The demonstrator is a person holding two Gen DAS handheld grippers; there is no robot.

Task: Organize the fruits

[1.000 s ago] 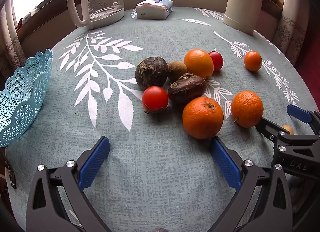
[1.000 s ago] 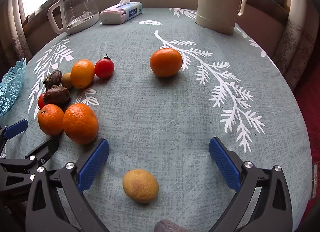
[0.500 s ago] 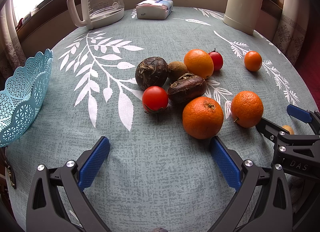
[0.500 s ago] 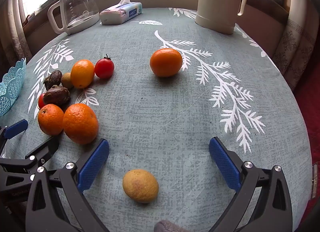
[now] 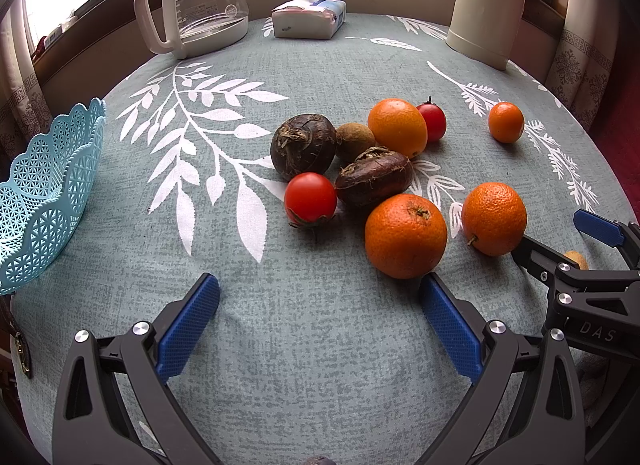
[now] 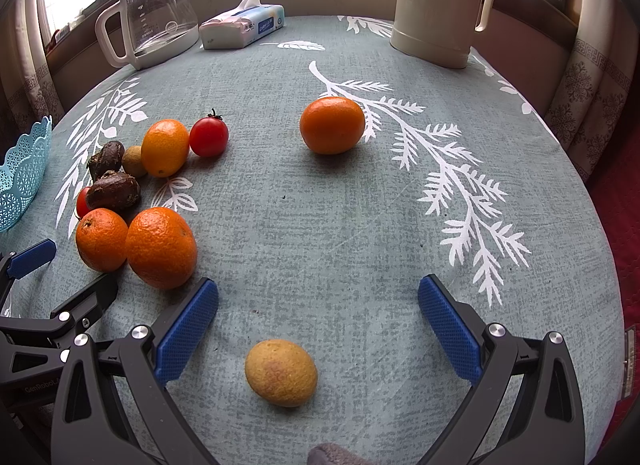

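Nothing moving since earlier frames; both grippers staying put. Left gripper [image 5: 320, 313] hovering spread wide, empty, just short of big orange [image 5: 405, 235] in fruit cluster. Right gripper [image 6: 318, 319] also gaping, yellowish fruit [image 6: 281, 372] lying between its fingers, untouched. Blue basket [image 5: 36, 201] sitting empty-looking at table's left edge.

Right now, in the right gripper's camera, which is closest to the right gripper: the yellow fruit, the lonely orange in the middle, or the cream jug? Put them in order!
1. Yellow fruit: nearest, lying between the open fingers of the right gripper.
2. Lone orange: mid-table, straight ahead.
3. Cream jug: farthest, at the table's back edge, right of centre.
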